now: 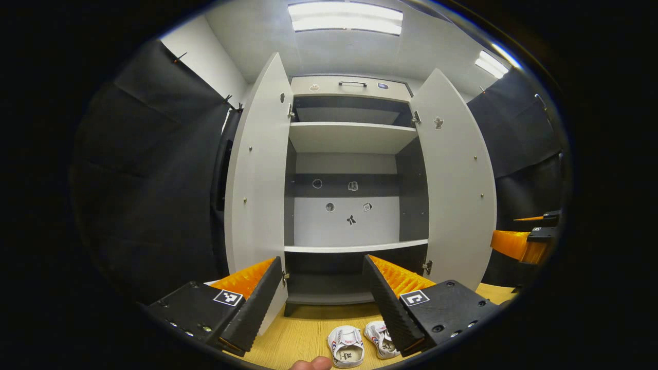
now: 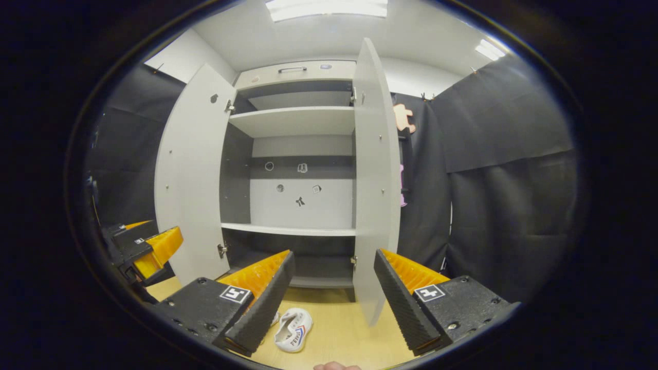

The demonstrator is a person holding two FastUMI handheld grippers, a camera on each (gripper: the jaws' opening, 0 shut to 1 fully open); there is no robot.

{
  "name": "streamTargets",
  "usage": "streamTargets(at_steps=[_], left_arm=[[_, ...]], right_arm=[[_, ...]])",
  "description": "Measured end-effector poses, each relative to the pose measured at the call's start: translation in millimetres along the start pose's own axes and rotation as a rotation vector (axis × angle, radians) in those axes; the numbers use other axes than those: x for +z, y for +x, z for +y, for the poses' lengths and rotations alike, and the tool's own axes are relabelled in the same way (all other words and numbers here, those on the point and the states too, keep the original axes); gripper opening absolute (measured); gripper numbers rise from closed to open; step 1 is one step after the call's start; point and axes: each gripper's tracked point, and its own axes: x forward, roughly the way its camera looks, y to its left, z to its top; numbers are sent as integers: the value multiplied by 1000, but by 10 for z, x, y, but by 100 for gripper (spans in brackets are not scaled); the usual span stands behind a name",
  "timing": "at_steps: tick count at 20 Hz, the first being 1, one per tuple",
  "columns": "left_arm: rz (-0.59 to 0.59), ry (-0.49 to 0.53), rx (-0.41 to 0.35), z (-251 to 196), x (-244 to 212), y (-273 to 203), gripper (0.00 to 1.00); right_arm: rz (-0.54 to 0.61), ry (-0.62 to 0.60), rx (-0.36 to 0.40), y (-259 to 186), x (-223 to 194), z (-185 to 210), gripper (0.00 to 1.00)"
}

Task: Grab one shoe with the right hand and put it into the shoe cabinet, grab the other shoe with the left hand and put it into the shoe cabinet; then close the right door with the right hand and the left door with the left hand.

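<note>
Step in hand, judged: first pick, right side. Your right gripper (image 2: 329, 293) is spread wide and grasps nothing; your left gripper (image 1: 323, 295) is likewise released and empty. Both small white fabric shoes (image 1: 345, 346) lie side by side on the pale wooden floor (image 1: 303, 329), in front of the tall white shoe cabinet (image 1: 354, 139), whose two doors stand open.

In the right gripper view, one white shoe (image 2: 293, 329) sits at lower centre, just beside the gripper's left finger (image 2: 262, 303) and below the gap. Tilt down, shift left until the shoe centres between the fingers, then clench across its sides. Aim for the low shelf (image 2: 288, 229)
</note>
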Motion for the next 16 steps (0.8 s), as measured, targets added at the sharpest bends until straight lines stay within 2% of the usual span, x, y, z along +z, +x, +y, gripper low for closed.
streamTargets(at_steps=[1, 3, 11, 12, 14, 15, 16], left_arm=[[0, 2, -1, 3, 4, -6, 95], [0, 6, -2, 12, 3, -10, 95], [-5, 10, -10, 13, 7, -17, 95], [-5, 10, -12, 10, 7, -21, 95], [-4, 12, -12, 11, 9, -18, 95], [-3, 13, -12, 14, 3, -16, 95], [-4, 14, -13, 19, 11, -11, 95]], right_arm=[[-1, -1, 0, -1, -4, 7, 96], [-6, -1, -1, 2, 11, 21, 100], [1, -13, 0, -11, -23, 56, 100], [1, -15, 1, -11, -21, 61, 96], [1, -14, 1, -7, -21, 63, 96], [0, -12, 0, -3, -20, 62, 100], [-1, -11, 0, 4, -14, 58, 96]])
